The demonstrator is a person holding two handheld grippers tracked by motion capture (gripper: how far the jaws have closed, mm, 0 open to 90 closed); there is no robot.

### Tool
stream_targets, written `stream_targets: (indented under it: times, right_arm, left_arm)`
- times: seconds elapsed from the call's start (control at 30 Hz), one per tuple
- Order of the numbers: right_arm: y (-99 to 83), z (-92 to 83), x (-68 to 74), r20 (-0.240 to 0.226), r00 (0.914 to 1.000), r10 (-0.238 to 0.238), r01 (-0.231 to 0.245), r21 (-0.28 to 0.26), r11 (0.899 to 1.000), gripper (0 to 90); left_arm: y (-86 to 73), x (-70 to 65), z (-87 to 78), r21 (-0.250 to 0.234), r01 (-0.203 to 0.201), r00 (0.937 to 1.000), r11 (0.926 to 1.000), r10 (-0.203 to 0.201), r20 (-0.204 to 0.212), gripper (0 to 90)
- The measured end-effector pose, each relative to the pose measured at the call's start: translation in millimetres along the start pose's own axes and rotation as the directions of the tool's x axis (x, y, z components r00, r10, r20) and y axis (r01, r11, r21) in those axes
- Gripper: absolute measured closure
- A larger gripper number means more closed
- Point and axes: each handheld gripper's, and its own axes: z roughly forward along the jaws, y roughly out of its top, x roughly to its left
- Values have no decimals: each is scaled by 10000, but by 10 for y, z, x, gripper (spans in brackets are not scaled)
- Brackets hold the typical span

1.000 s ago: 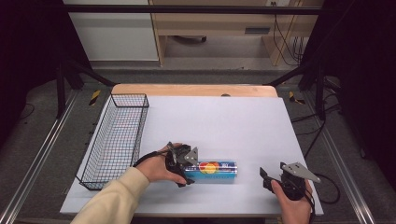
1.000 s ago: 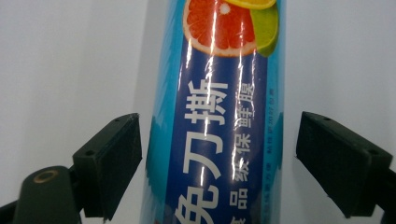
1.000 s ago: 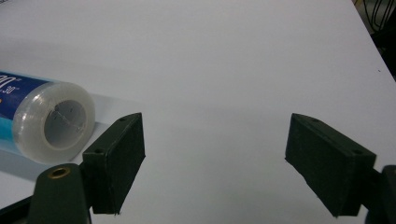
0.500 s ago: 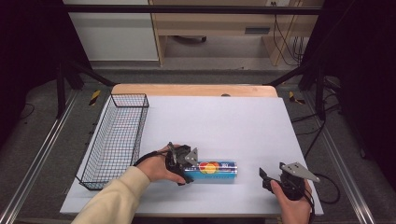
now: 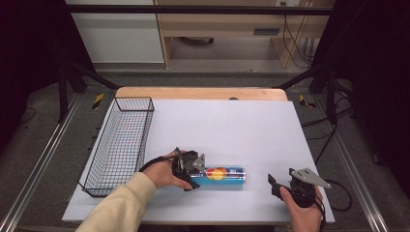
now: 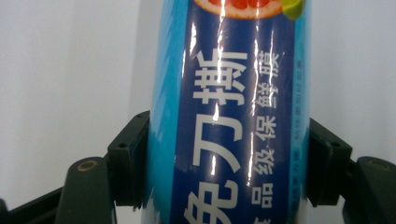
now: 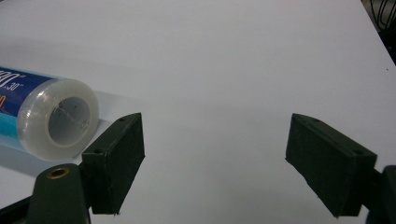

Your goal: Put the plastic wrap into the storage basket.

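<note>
Since the earlier frames almost nothing has shifted on the table: both hands sit where they were and the roll (image 5: 221, 174) lies in the same spot, but the left gripper's (image 5: 192, 170) jaws have just been closing, with the roll between them. Now, in the left gripper view, the two black pads press against both sides of the roll (image 6: 229, 112), pinching it across its width near one end. That roll is a blue wrapped tube with white printed characters and a fruit picture, lying on its side on the white table (image 5: 232, 125), near the front edge and roughly midway across. The left hand (image 5: 162, 173), in a pale sleeve, comes in from the bottom left and holds its gripper level against the roll's left end. The right gripper (image 5: 273, 182) rests well apart from the roll, near the table's front right corner, held in the right hand (image 5: 302, 205). In the right gripper view its jaws stand spread with bare table (image 7: 224, 70) between them and nothing in their grasp; the roll's open clear-wrapped end (image 7: 58, 119) shows just beyond the left jaw. A wire basket (image 5: 121, 142) stands along the table's left side, apart from the roll.
</note>
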Motion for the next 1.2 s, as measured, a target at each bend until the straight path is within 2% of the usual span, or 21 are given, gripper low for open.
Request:
stream_targets:
  times: [0.27,0.43,0.6,0.67,0.8,0.87,0.9,1.07,1.17,1.2]
  right_arm:
    - [1,-8,-7,6,10000,70,-70,-45,10000,200]
    - [4,-14,-4,-10,9999,116,-116,-45,9999,203]
    - [3,-11,-11,9,9999,113,-113,-66,9999,204]
    - [5,-14,-9,25,9999,101,-101,-88,9999,205]
    - [4,-22,-15,43,9999,146,-145,-97,9998,205]
    - [7,-22,-11,97,9999,121,-120,-116,9999,205]
    - [10,-22,-8,94,9999,58,-57,-104,9999,204]
    - [24,-30,20,342,9992,-196,199,-90,9998,176]
    - [27,-30,31,417,9989,-233,236,-68,9997,174]
    - [30,-27,38,515,9985,-187,189,-49,9998,173]
  left_arm:
    - [12,-6,-14,89,-63,10000,9999,62,53,311]
    - [15,-31,-45,-76,124,9997,9999,-123,205,316]
    - [28,-65,-75,-88,15,9999,10000,-14,143,317]
    - [44,-88,-115,-305,50,9998,9995,-45,175,318]
    - [77,-137,-242,-794,270,9996,9965,-273,-22,318]
    - [100,-146,-351,-829,152,9997,9964,-167,-180,318]
    - [111,-171,-391,-1117,392,9988,9930,-420,-231,318]
    - [177,-219,-651,-1498,568,9958,9871,-668,-629,319]
    - [200,-237,-744,-1487,559,9944,9873,-684,-802,319]
    - [223,-264,-824,-1386,714,9918,9878,-850,-951,319]
